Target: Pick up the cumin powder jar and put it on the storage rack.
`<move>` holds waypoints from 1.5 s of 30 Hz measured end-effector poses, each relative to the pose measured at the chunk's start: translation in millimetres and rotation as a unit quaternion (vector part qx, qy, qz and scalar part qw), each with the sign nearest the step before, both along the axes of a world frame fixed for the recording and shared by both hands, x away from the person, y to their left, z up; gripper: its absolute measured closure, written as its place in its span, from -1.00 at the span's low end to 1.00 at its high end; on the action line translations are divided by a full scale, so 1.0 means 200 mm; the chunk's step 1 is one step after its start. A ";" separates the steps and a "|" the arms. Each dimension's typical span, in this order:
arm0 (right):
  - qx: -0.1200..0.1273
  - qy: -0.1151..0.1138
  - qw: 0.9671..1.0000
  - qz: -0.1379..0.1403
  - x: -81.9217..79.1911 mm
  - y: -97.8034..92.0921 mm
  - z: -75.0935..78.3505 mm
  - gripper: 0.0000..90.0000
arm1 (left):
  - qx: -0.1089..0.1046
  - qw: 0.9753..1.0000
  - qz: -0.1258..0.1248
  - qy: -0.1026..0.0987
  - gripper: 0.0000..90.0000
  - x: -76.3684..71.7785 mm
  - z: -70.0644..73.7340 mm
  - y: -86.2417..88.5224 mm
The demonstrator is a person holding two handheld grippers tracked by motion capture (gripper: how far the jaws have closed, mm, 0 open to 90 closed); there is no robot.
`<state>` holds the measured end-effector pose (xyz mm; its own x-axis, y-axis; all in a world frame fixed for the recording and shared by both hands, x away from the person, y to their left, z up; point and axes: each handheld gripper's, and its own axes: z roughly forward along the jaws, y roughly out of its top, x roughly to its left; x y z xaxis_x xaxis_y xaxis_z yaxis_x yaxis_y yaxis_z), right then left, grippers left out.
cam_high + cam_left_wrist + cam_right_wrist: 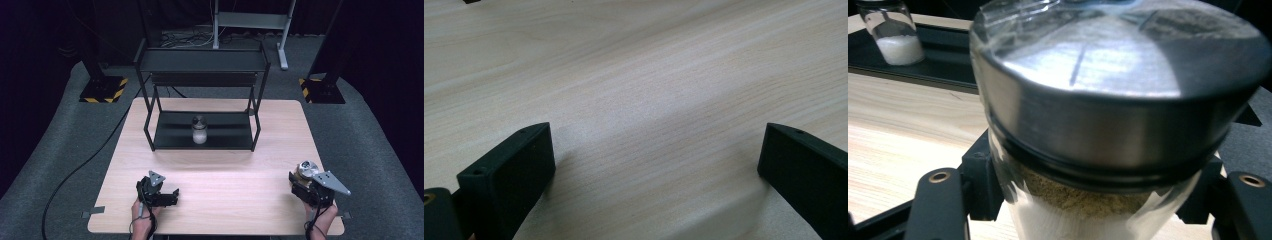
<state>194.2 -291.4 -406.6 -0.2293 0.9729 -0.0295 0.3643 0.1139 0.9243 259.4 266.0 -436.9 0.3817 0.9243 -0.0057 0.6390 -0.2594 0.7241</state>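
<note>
The jar sits at the lower right of the high view, caught in the right gripper near the table's right edge. In the right gripper view the jar looms close: a brushed metal lid on top, clear glass below, and inside it a tan powder lying over a white one. The black jaws press against the glass from both sides just under the lid, so this gripper is clamped on the jar. A hand holds the gripper from the bottom edge of the frame, with the cable trailing down beside it.

The left gripper rests at the lower left of the high view, low over the table, well apart from the jar. In the left gripper view its two jaws stand wide apart at the lower corners, with bare pale wood between them and nothing held. The left hand comes in from the bottom edge.

Farther back, in the middle of the high view, a black rack stands on the table. On its lower shelf stands a second jar, upright and half full of white powder; it also shows at the upper left of the right gripper view.
</note>
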 end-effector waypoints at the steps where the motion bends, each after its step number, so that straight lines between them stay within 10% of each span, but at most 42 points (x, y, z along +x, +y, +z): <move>1: -0.001 0.000 1.000 0.002 0.01 0.00 0.00 -0.33 | 0.000 1.000 0.000 0.000 -0.97 0.00 0.00 0.00; 45: -0.027 0.005 0.997 0.069 0.23 0.20 0.12 -0.33 | 0.000 1.000 0.001 0.001 -0.97 0.00 0.00 0.00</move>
